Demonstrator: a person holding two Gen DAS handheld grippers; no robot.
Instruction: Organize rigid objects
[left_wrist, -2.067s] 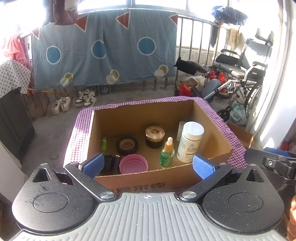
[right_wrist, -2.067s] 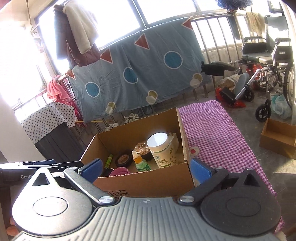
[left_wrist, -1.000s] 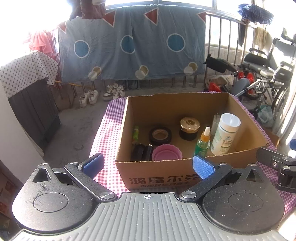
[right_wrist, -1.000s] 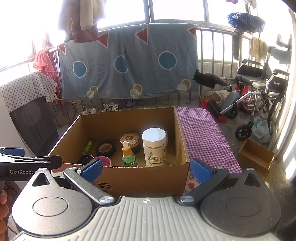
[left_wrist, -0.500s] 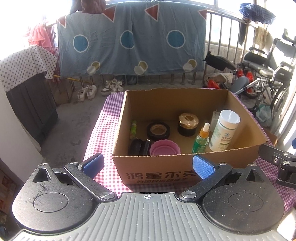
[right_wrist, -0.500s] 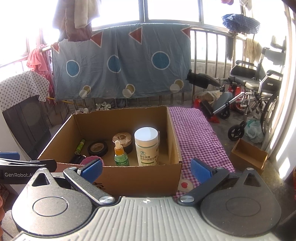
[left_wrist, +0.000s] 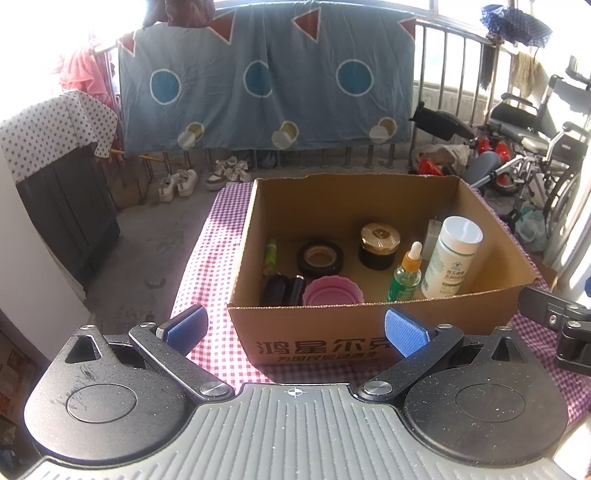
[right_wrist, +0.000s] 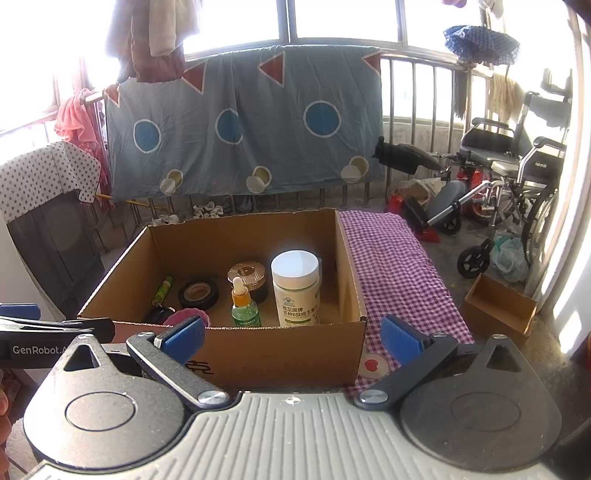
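Observation:
An open cardboard box (left_wrist: 369, 332) (right_wrist: 280, 354) stands on a purple checked cloth. Inside are a white pill bottle (left_wrist: 452, 258) (right_wrist: 297, 288), a green dropper bottle (left_wrist: 406, 275) (right_wrist: 243, 306), a dark jar with a gold lid (left_wrist: 379, 245) (right_wrist: 248, 276), a black tape roll (left_wrist: 320, 258) (right_wrist: 198, 293), a pink cup (left_wrist: 332, 291), a green tube (left_wrist: 270, 254) and dark cylinders (left_wrist: 282, 290). My left gripper (left_wrist: 293, 328) is open and empty before the box's front wall. My right gripper (right_wrist: 291, 338) is open and empty at the box's front right corner.
The checked cloth (right_wrist: 399, 269) (left_wrist: 210, 266) covers the table on both sides of the box. A wheelchair (right_wrist: 517, 184) and a small cardboard box (right_wrist: 498, 310) are on the floor to the right. A railing with a blue sheet (left_wrist: 266, 77) is behind.
Both grippers have pulled back from over the box and now sit lower, in front of its near wall. Both stayed open and empty. The box contents have not moved.

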